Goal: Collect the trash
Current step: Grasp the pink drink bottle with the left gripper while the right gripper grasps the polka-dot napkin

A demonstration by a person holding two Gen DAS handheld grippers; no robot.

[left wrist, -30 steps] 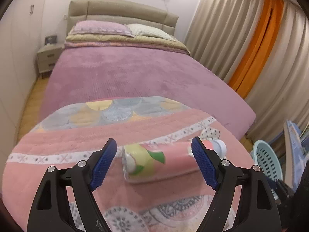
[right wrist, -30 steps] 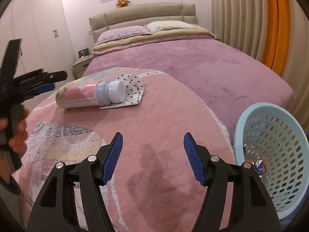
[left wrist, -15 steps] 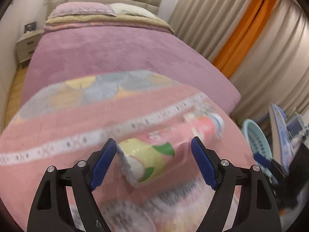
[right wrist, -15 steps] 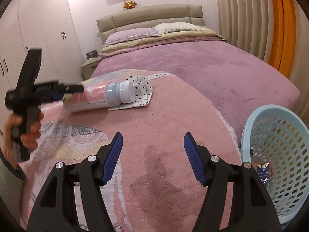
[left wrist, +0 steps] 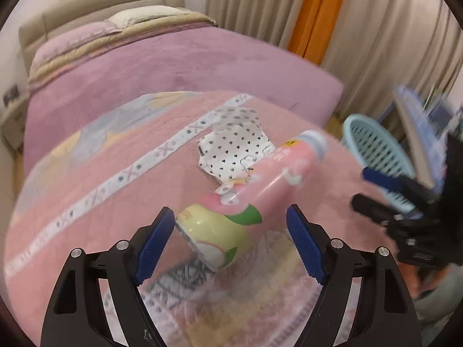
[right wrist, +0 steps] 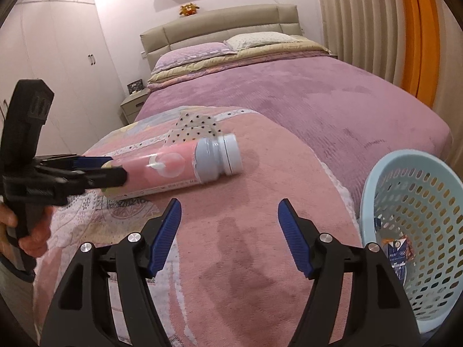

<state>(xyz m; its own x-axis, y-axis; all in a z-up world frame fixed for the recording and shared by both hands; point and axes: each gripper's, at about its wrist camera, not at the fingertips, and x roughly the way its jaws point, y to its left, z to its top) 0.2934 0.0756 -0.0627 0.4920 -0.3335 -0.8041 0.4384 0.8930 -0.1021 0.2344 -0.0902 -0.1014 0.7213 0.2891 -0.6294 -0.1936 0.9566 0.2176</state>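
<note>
A pink bottle [left wrist: 260,179] with a pale blue cap [right wrist: 220,156] lies on the pink blanket [right wrist: 260,179]. My left gripper [left wrist: 230,245] stands open astride its yellow bottom end. The left pad touches the bottle and a gap shows at the right pad. Behind the bottle lies a crumpled white wrapper with black hearts [left wrist: 234,144]. My right gripper [right wrist: 228,231] hovers over bare blanket nearer the bed's edge, its jaws opening with nothing between them. In the right wrist view the left gripper [right wrist: 101,170] reaches in from the left, held by a hand [right wrist: 31,240].
A pale blue perforated basket [right wrist: 373,185] stands on the floor off the bed's right edge, with a printed packet [right wrist: 396,251] inside. The purple bed [right wrist: 318,98] stretches back to pillows and a headboard. Curtains hang on the right, and a nightstand [right wrist: 131,105] and wardrobes stand on the left.
The left gripper has swung round and closed in on the bottle's bottom end. The bottle has shifted off the wrapper, toward the right gripper. The right jaws stand slightly wider.
</note>
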